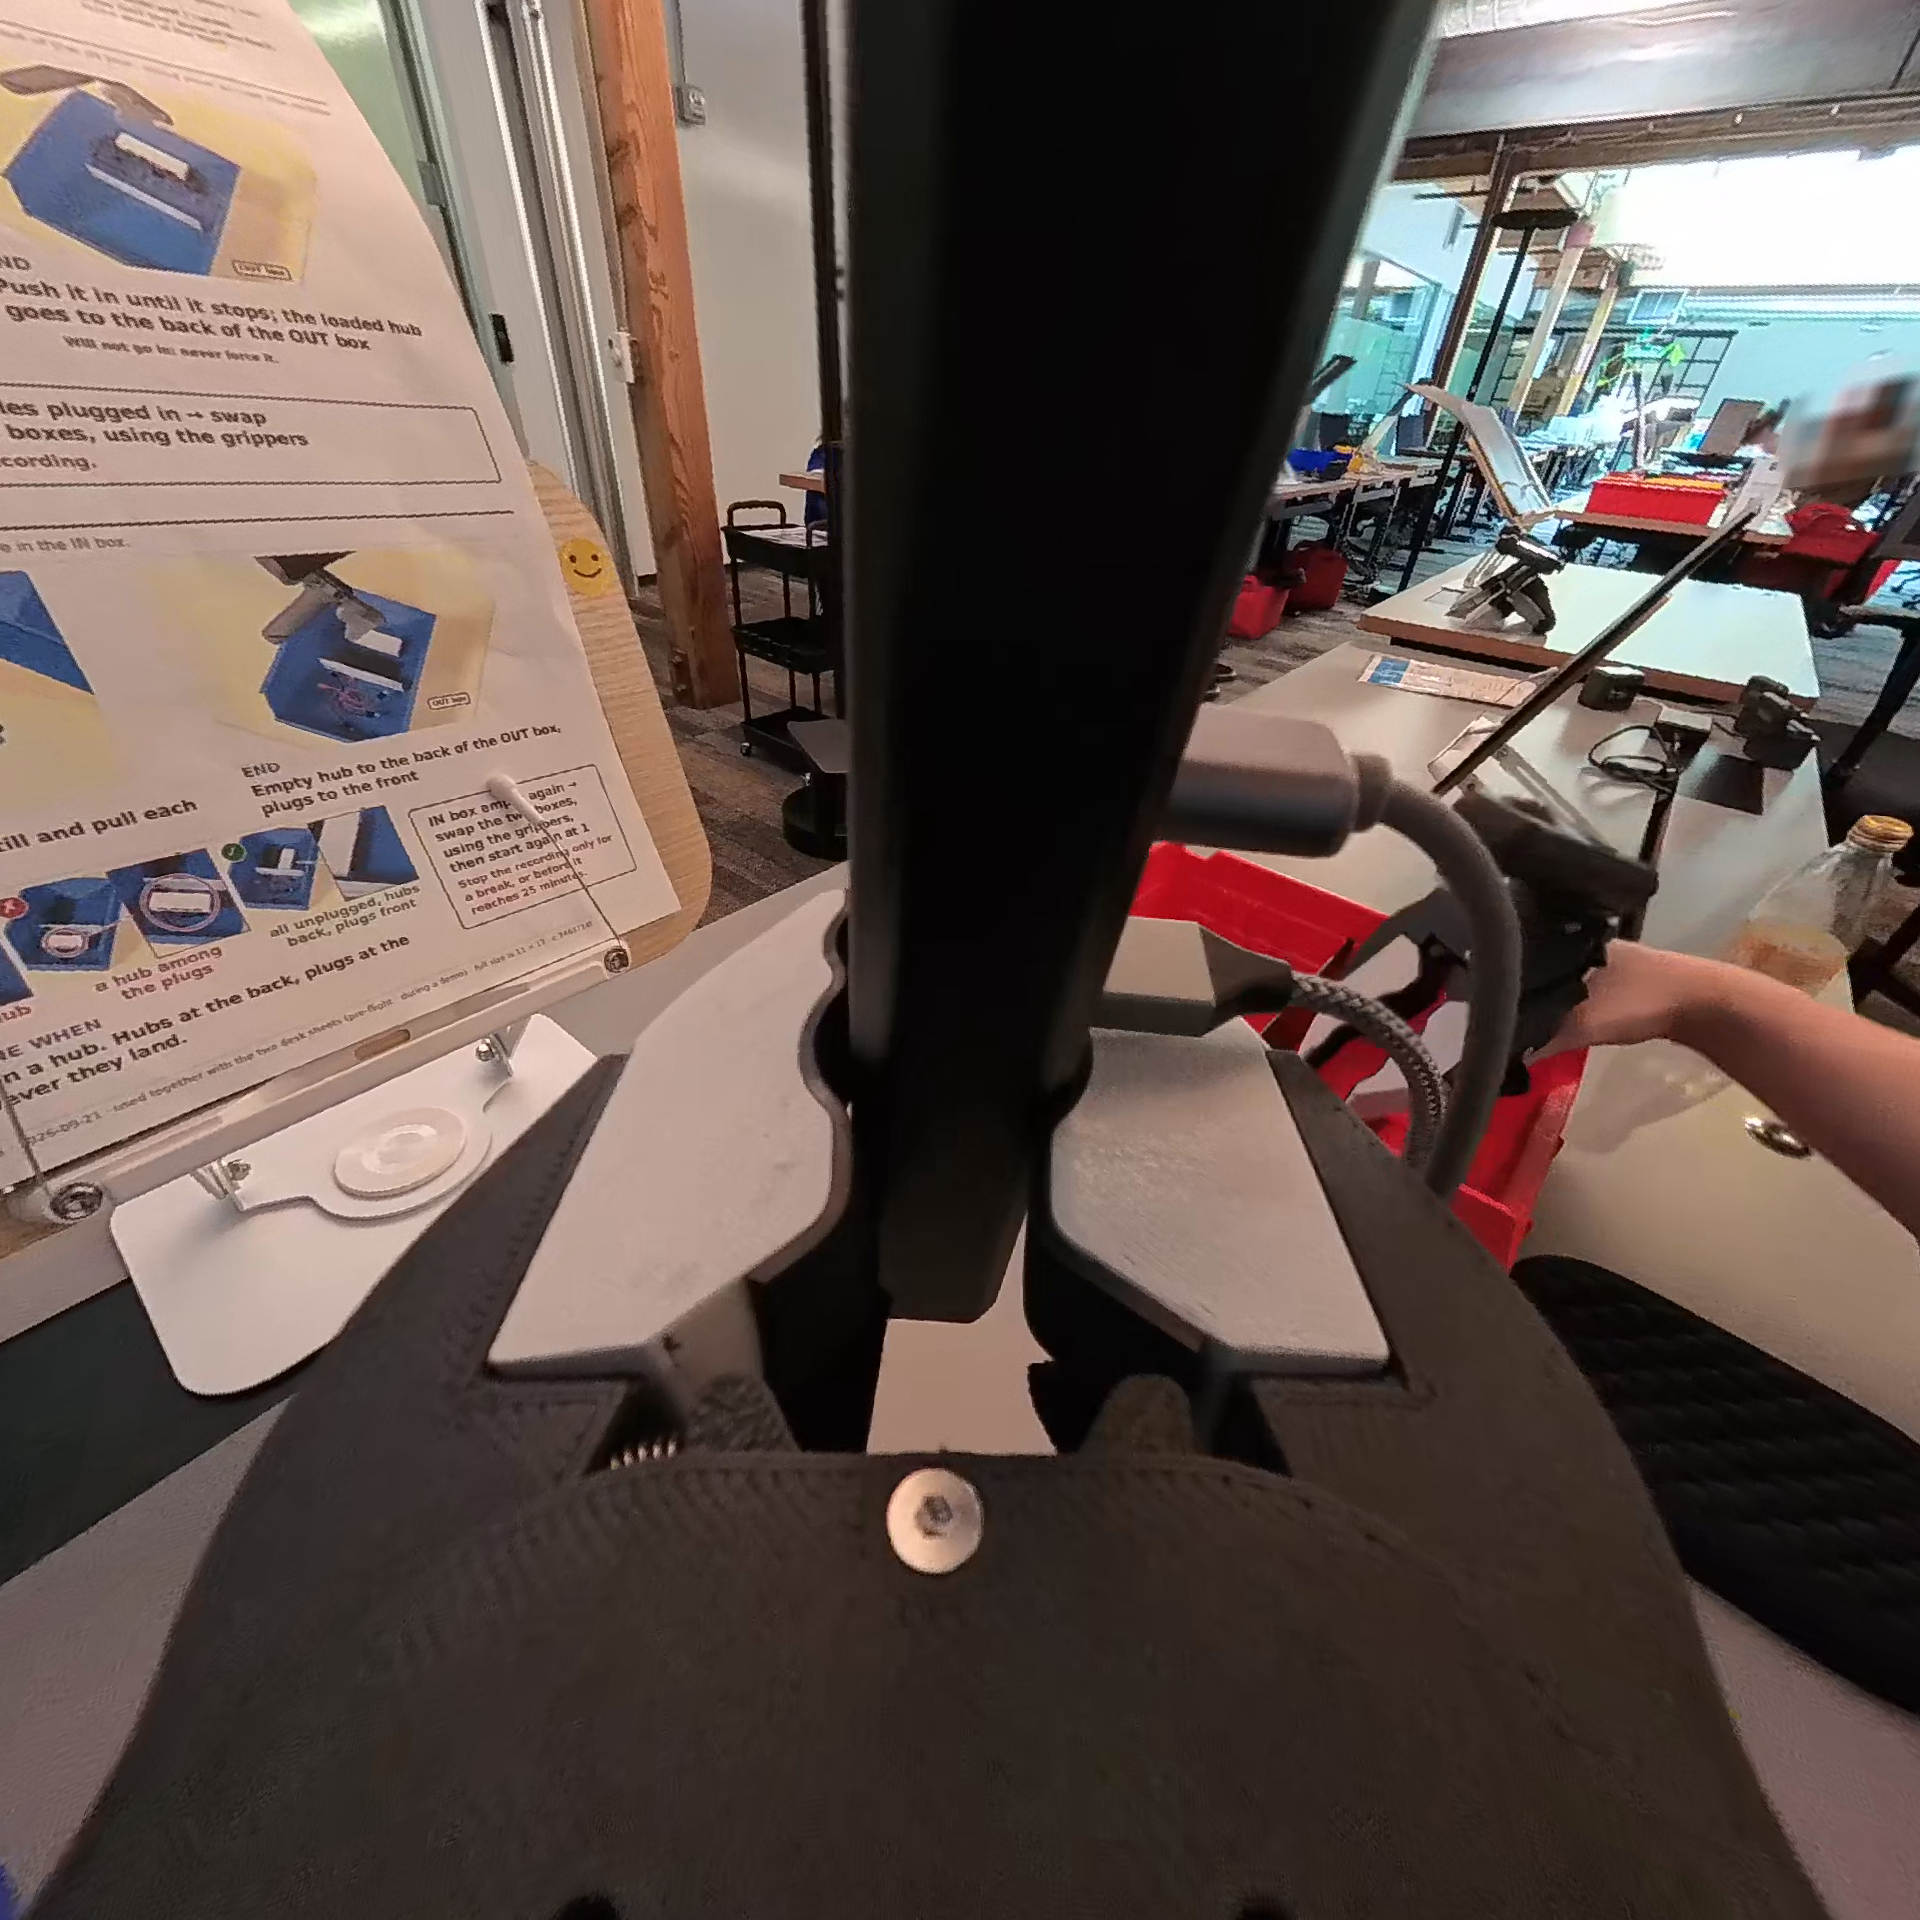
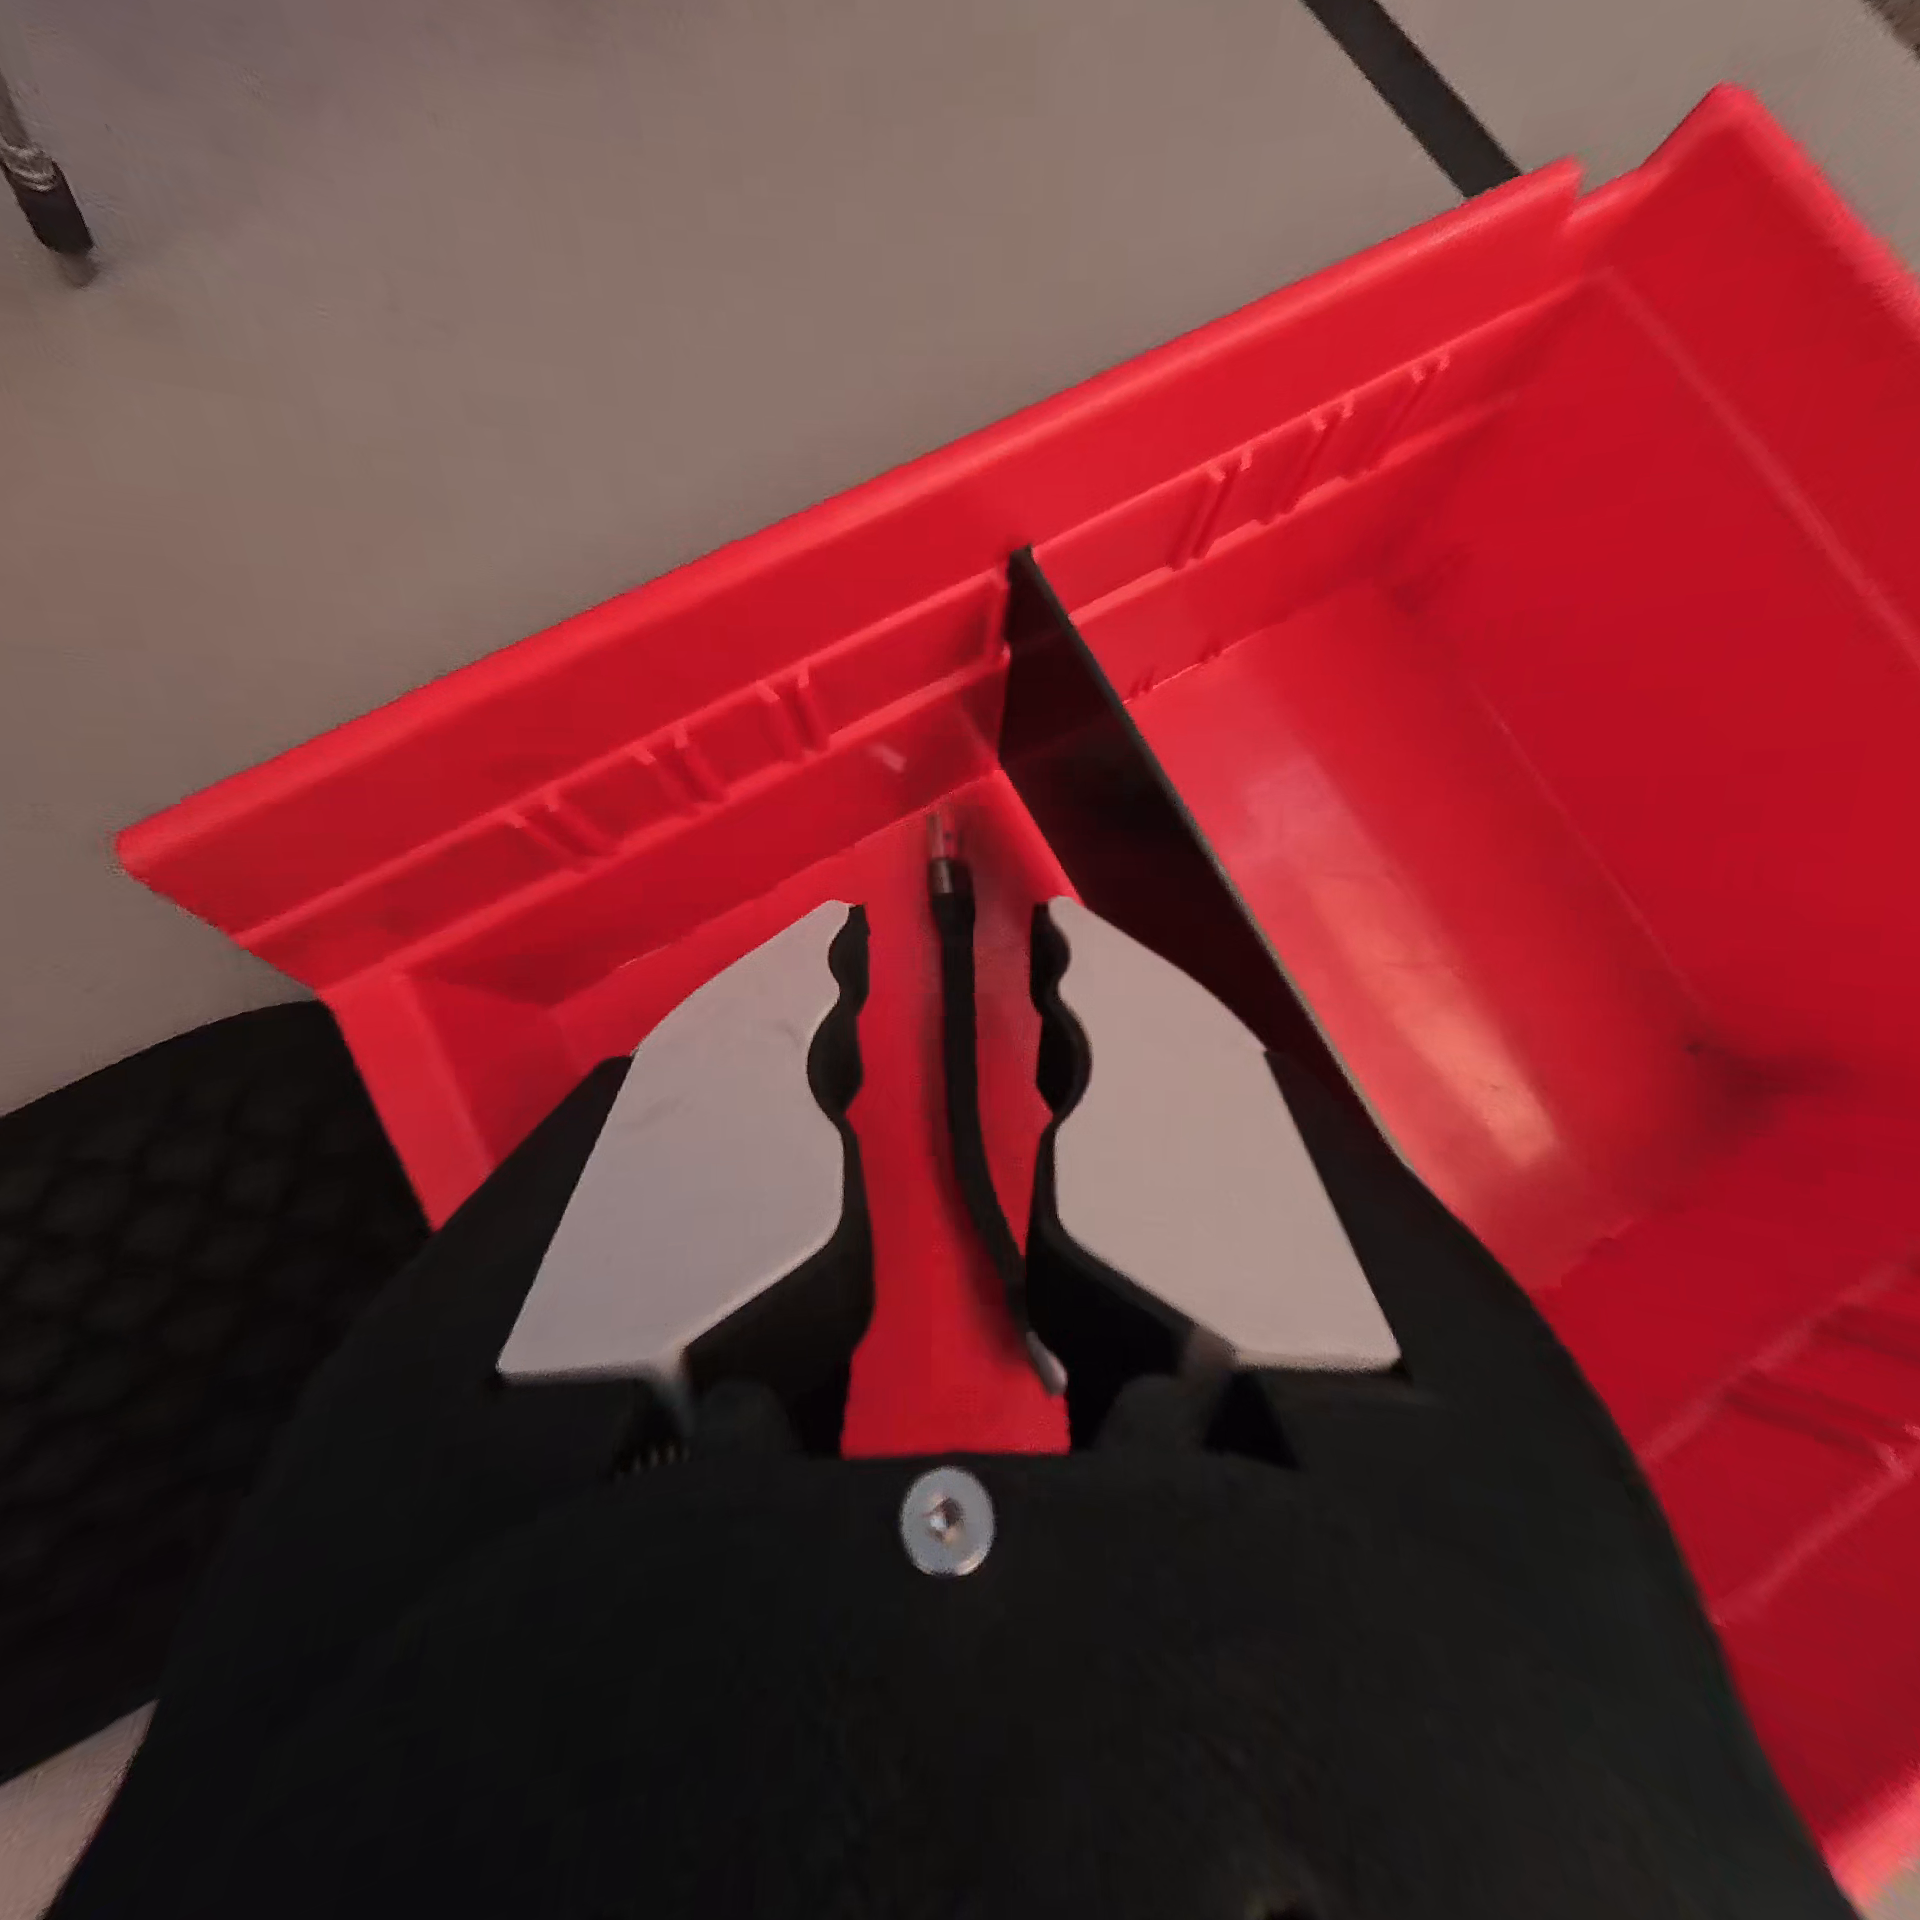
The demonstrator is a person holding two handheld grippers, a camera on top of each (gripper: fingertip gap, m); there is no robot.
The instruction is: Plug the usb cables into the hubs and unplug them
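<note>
In the left wrist view my left gripper (image 1: 961, 1018) is shut on a long black usb hub (image 1: 1070, 520) that stands upright between the fingers. Two grey usb plugs sit in the hub's right side, an upper one (image 1: 1268, 795) and a lower one (image 1: 1153, 1013), and their braided grey cables (image 1: 1486, 997) hang down to the right. My right gripper (image 2: 948, 925) is open and empty over the left compartment of a red bin (image 2: 623, 748). A short black cable (image 2: 971, 1122) with a metal plug end lies on the bin floor between its fingers. The right gripper also shows in the left wrist view (image 1: 1538, 914), over the bin (image 1: 1247, 894).
A black divider (image 2: 1122, 831) splits the bin; nothing shows in its right compartment. An instruction sheet on a white stand (image 1: 260, 623) is at the left. A bottle (image 1: 1829, 914) stands at the right behind a person's arm (image 1: 1714, 1023). A black mat (image 2: 156, 1247) lies beside the bin. There is about 35 centimeters between the tips of the two grippers.
</note>
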